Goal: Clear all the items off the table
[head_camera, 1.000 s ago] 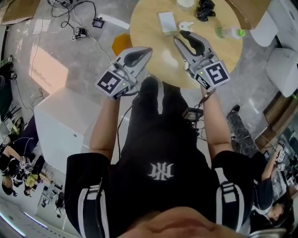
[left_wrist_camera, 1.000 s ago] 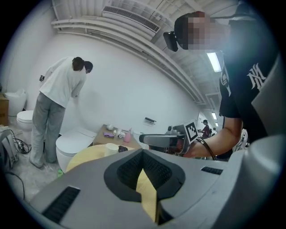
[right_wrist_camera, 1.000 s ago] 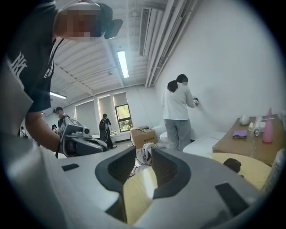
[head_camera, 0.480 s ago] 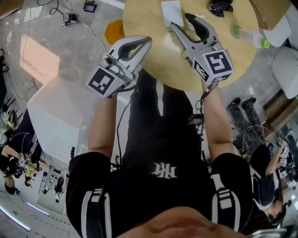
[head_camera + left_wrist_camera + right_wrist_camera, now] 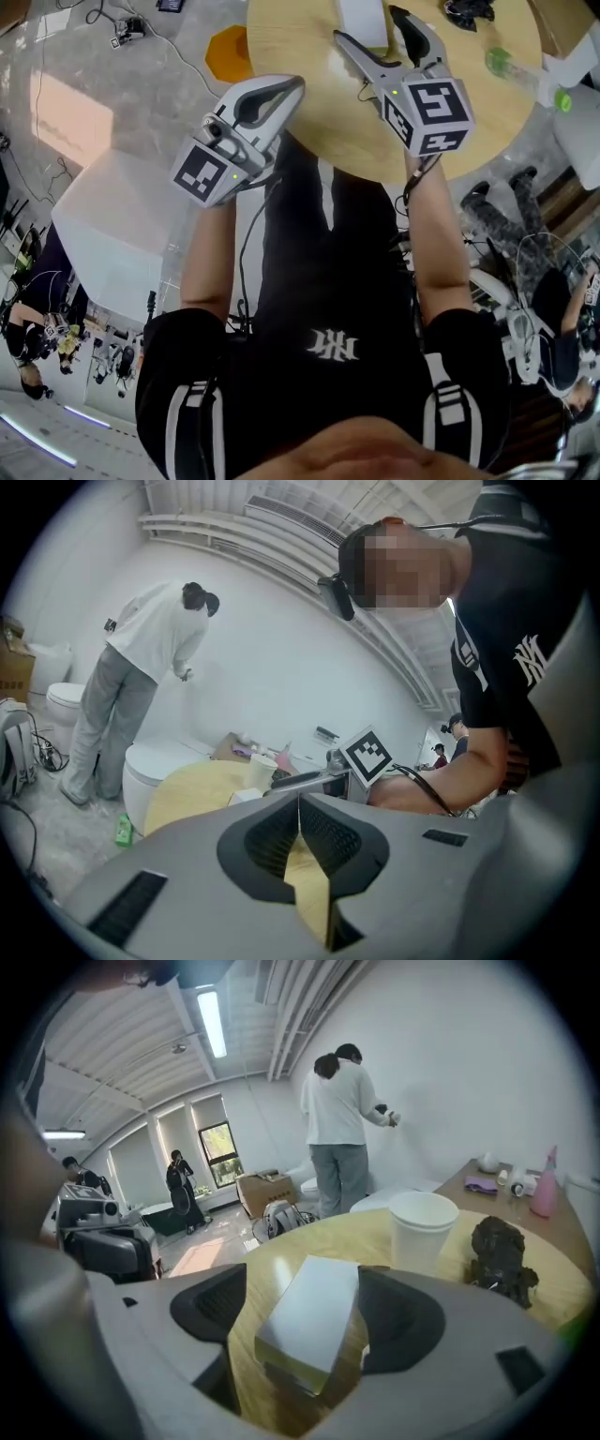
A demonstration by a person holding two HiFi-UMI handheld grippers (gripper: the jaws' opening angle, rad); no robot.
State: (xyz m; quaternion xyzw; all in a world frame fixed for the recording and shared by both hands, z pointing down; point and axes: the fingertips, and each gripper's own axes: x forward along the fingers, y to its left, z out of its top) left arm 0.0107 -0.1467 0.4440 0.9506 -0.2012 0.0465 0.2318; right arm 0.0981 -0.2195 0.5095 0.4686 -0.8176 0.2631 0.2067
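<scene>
Right now: round wooden worktop (image 5: pixel 309 66) carries white box (image 5: pixel 309 1321) toward middle, white paper cup (image 5: pixel 422 1232) just beyond it, black crumpled thing (image 5: pixel 502 1255) to cup's right, green-capped bottle (image 5: pixel 516 73) lying near right edge. Orange hexagon (image 5: pixel 230 52) on floor beside left edge. Right gripper (image 5: pixel 367 26) reaches in over near edge; jaws just been opening, now spread wide, box sitting between them, pads not pressing it. Left gripper (image 5: pixel 300 803) by near edge, left side; jaws pressed together, holding nothing.
</scene>
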